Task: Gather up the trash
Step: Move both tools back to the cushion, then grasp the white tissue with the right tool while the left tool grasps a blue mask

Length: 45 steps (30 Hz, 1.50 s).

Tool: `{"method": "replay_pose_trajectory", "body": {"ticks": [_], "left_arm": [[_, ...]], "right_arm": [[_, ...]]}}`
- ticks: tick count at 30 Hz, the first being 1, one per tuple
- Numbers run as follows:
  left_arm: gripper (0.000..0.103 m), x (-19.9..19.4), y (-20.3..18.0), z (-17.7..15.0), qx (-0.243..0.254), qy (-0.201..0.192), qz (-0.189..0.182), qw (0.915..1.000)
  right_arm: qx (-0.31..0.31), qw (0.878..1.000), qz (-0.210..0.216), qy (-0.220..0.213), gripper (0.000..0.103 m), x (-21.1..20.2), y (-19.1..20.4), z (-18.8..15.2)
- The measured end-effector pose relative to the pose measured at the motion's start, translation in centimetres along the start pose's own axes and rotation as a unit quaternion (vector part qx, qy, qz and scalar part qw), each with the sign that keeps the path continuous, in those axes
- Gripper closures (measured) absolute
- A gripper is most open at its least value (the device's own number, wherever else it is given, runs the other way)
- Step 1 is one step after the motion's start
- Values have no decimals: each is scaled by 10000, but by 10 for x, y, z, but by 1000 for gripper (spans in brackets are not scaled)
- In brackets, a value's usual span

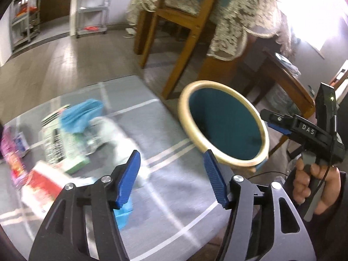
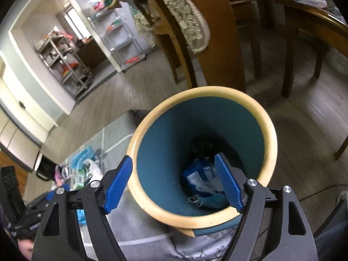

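A teal bin with a cream rim (image 2: 202, 154) stands on a grey rug; it also shows in the left wrist view (image 1: 224, 124). Inside lie a blue-and-white packet (image 2: 198, 176) and a teal crumpled piece (image 2: 208, 202). My right gripper (image 2: 174, 182) is open and empty, its fingers astride the bin's near rim. My left gripper (image 1: 174, 178) is open and empty above the rug, left of the bin. Blurred trash lies on the rug: a blue bag (image 1: 81, 114), a green-and-white box (image 1: 65, 143), a white bag (image 1: 117, 134), a red-and-white box (image 1: 43, 187).
A grey rug with white lines (image 1: 165, 130) covers the wood floor. A wooden chair (image 1: 180, 28) and a table with a lace cloth (image 1: 239, 21) stand behind the bin. Metal shelves (image 2: 65, 61) are far left. Pink packets (image 1: 10, 152) lie at the rug's left edge.
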<state>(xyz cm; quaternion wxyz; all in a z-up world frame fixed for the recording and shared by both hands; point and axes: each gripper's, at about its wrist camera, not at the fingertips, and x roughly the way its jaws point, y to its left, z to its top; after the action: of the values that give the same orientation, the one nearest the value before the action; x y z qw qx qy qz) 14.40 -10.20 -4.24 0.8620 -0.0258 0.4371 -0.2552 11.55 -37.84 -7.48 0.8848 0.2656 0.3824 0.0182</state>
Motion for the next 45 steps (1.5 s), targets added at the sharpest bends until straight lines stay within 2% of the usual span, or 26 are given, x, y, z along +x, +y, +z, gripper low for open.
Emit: {"method": "replay_pose_trajectory", "body": {"ticks": [11,19,26,35,45], "left_arm": [[32,-51,67,-20,-461,-236,665,9964],[32,-58,91,-13,-455,-233,854,9950],[32,-40,97,8,-122,-174,929,9955],[32,9,98,38,295,-31,998,9946],[33,51,116,53,362,338,1163,9920]], "right_arm": [[-807,9967,108,37,22,-1,40,-13],[-1471,9887,243,145,22,2,72,-31],[-1677,9848,311,317,22,11,86,-40],[-1748,9819,392,611,22,27,96,-49],[-1907,9747,668,952,22,61,133,-52]]}}
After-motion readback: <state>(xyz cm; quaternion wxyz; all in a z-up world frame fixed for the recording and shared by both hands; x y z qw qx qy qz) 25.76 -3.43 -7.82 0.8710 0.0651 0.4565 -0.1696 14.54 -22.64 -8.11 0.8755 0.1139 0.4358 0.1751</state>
